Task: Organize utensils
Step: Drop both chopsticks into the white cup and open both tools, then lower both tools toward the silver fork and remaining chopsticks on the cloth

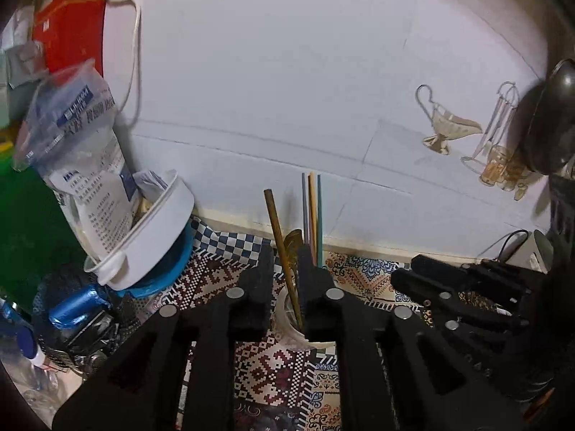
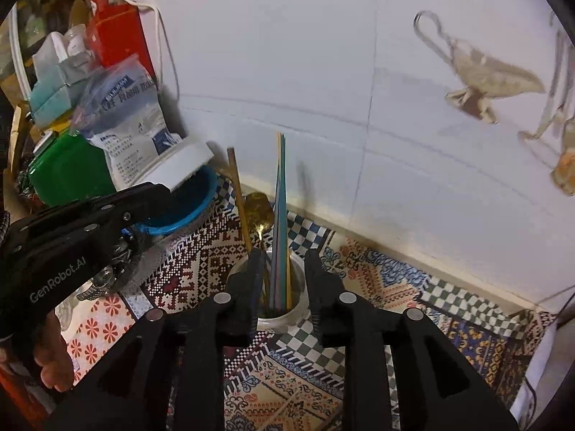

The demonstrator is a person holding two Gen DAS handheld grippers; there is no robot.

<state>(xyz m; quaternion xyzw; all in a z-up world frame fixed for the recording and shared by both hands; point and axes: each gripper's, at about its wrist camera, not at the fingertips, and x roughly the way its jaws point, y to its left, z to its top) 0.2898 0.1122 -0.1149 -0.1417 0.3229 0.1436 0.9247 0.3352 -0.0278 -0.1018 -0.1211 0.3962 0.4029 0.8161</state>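
A white cup (image 1: 287, 334) (image 2: 298, 309) stands on the patterned cloth near the wall. In it stand pastel chopsticks (image 1: 312, 208) (image 2: 281, 186), a brown stick (image 1: 275, 222) (image 2: 237, 186) and a gold spoon (image 1: 293, 240) (image 2: 258, 208). My left gripper (image 1: 286, 251) hovers over the cup's rim. The brown stick and the spoon pass through the narrow gap between its jaws, and the pads do not press on them. My right gripper (image 2: 284, 258) straddles the pastel chopsticks above the cup, open, with room on both sides. Each gripper also shows in the other's view, the right gripper (image 1: 406, 273) and the left gripper (image 2: 158, 194).
A white bowl (image 1: 154, 237) holding plastic bags sits tilted in a blue bowl (image 2: 187, 212) just left of the cup. Behind them are a green container (image 2: 68, 172) and a red bag (image 1: 72, 21). The white tiled wall (image 1: 287, 72) is close behind. A hand (image 2: 50, 359) holds the left gripper.
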